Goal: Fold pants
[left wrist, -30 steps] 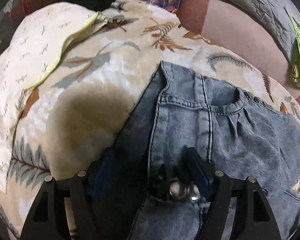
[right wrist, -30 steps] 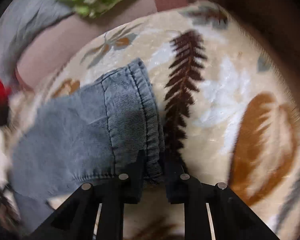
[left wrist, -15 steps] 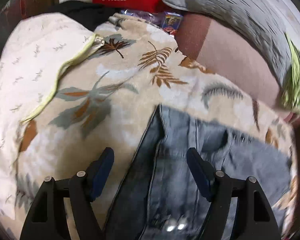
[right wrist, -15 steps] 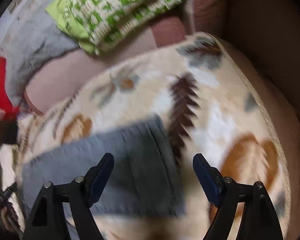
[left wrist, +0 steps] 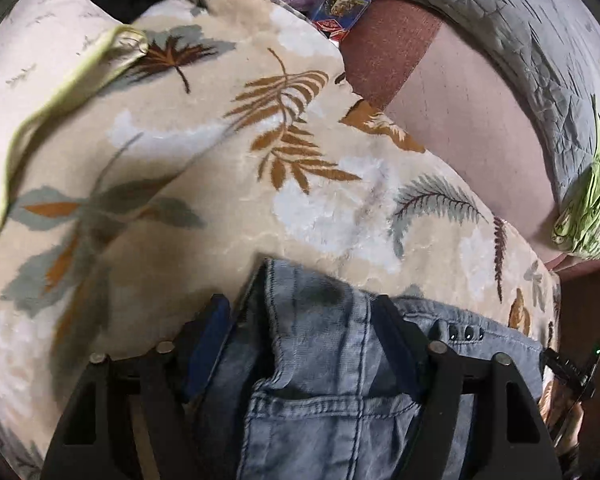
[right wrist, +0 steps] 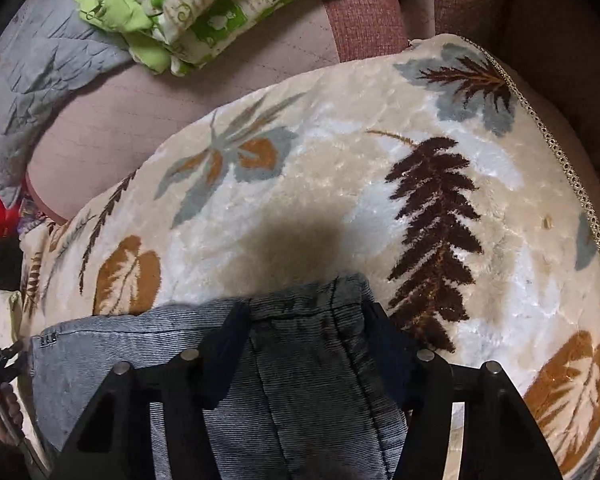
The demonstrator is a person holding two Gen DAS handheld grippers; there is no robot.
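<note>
The pants point(left wrist: 332, 392), grey-blue denim, lie on a leaf-print blanket point(left wrist: 204, 168) that covers a sofa point(left wrist: 452, 120). In the left view the waist end shows: the waistband corner, a pocket seam and three small studs. In the right view a hemmed, ribbed edge point(right wrist: 320, 292) of the cloth shows, lying flat on the blanket.

The left gripper point(left wrist: 304, 344) has its jaws spread wide, one on each side of the waistband corner, with the denim between them and neither pad pressing it. The right gripper point(right wrist: 304, 340) is likewise spread, straddling the hemmed end without pinching. Whether either one touches the cloth cannot be told.

The step in hand seems to be a regrasp: both ends are framed for a fresh hold before a fold. The next move calls for lowering each gripper so one pad slides under the edge, closing on all layers at once, then carrying the two ends evenly so the cloth does not skew.

Behind lie a grey quilt point(left wrist: 520, 20), a green patterned cloth point(right wrist: 204, 4) and a small box point(left wrist: 340, 8).
</note>
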